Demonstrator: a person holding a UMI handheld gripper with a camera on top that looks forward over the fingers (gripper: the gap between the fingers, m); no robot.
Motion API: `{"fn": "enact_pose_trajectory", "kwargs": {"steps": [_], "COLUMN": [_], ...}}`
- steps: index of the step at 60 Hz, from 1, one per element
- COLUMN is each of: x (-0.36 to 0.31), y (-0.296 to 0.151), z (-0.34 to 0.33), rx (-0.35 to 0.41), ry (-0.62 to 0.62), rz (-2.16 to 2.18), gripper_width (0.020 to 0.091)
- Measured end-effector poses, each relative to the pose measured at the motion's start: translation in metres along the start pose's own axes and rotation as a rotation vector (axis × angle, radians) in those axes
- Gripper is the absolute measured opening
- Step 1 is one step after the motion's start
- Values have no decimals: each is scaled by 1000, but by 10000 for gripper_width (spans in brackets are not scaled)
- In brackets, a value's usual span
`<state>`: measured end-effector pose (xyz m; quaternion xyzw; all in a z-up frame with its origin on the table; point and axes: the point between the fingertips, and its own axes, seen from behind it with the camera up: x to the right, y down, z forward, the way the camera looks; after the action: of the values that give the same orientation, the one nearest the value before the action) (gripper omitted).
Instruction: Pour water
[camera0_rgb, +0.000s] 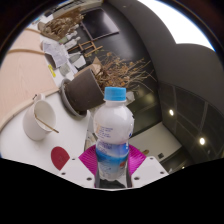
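Gripper view: a small plastic bottle (113, 132) with a light blue cap (116, 94) and a white and blue label is seen upright between the two fingers of the gripper (112, 166). The magenta pads (91, 158) are seen at either side of the bottle's lower part, and the bottle appears to be clamped by them, the fingers closed onto it.

Beyond the bottle, a little to one side, a white cup (39, 120) is seen on a white round table (20, 140), its opening tilted in this view. A dark red round spot (60, 157) is seen on the table surface just beside the fingers; what it is cannot be told.

Farther back, a dark pot (80, 92) holding dry brown twigs (120, 72) is seen, with a small white tag near it. More dry branches are seen behind that. A dark ceiling with small round lights (171, 112) is seen beyond the table.
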<state>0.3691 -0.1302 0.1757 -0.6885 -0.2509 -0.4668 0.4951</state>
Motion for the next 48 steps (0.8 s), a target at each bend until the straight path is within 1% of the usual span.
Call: {"fn": "enact_pose_trajectory", "kwargs": {"steps": [9, 13, 17, 28, 40, 43, 48], "x": [-14, -21, -28, -37, -34, -29, -16], "y": [-22, -27, -37, -54, -60, -57, -49], "z": [22, 29, 33, 43, 46, 45, 41], "rx": [110, 139, 184, 249, 257, 233, 164], "ry": [63, 91, 113, 137, 110, 83, 41], "rz": [-413, -567, -686, -864, -851, -759, -517], "gripper_width": [356, 358, 357, 359, 358, 359, 359]}}
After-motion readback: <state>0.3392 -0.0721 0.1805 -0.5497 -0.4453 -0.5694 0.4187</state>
